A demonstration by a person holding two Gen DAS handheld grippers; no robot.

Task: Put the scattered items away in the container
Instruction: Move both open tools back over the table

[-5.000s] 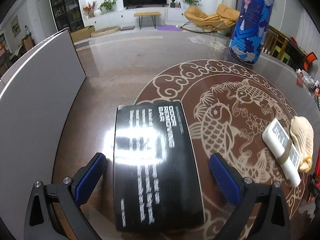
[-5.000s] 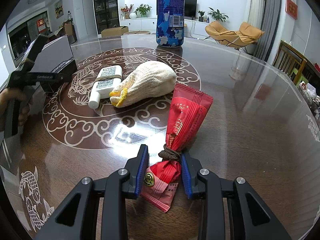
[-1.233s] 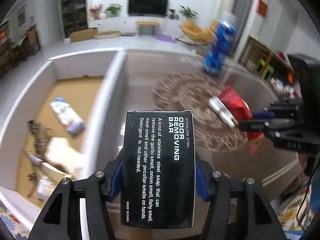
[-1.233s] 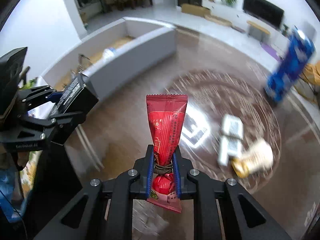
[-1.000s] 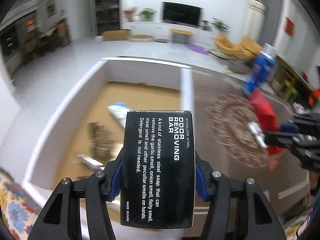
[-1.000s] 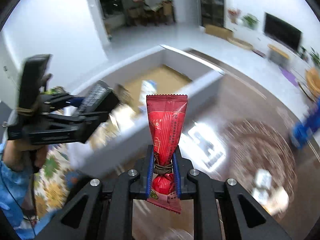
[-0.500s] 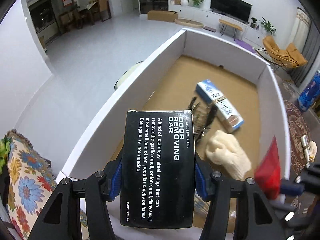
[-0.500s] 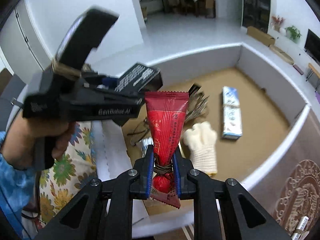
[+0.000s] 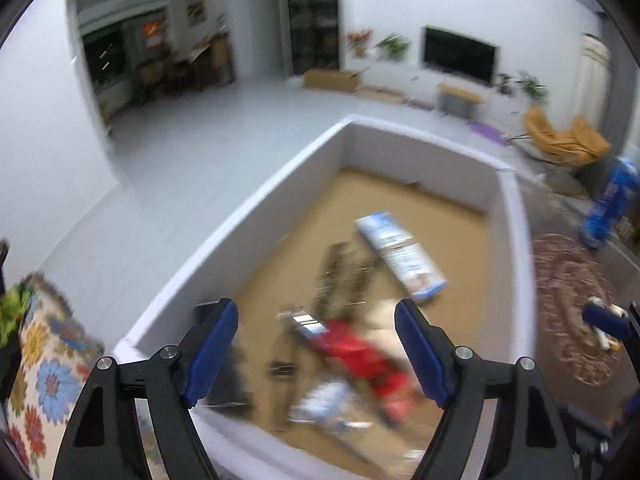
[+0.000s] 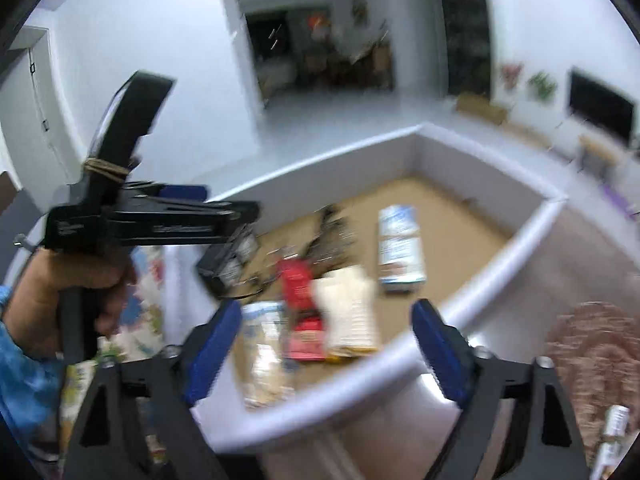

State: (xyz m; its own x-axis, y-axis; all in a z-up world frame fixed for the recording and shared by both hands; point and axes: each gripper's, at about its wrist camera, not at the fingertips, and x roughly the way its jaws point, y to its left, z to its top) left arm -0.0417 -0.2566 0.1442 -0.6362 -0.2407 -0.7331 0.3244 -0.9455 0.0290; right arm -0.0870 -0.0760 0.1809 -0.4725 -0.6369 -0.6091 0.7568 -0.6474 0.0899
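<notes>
Hovering over the big white-walled container (image 9: 224, 232), both sets of tongs stand spread wide with nothing between their blue pads: the left tongs (image 9: 316, 354) hang above its near corner, and the right tongs (image 10: 326, 350) sit just short of its curved near rim. Below and between the right tongs lies the red snack pouch (image 10: 298, 300) on the brown floor of the container, touching a cream knitted glove (image 10: 352, 308); beyond them rests a blue-and-white carton (image 10: 400, 248), and off toward the left tongs a black box (image 10: 228, 260) lies close under the wall. The pictures are smeared, so I cannot make out the dark tangle in the middle. Out on the desk (image 10: 580, 272), beside the right-hand finger of the right tongs, a small white bottle (image 10: 614, 426) is just visible at the edge, and in the left view a blue patterned can (image 9: 610, 204) stands far off to the right of the tongs. Those, I would judge, are what remains to be tidied. The bottle looks light and stiff but smooth and round, so it may roll or slip; I would take it across the middle of its body, squarely. The tall can is likely heavier and top-heavy, best gripped low on its waist so it does not tip.
</notes>
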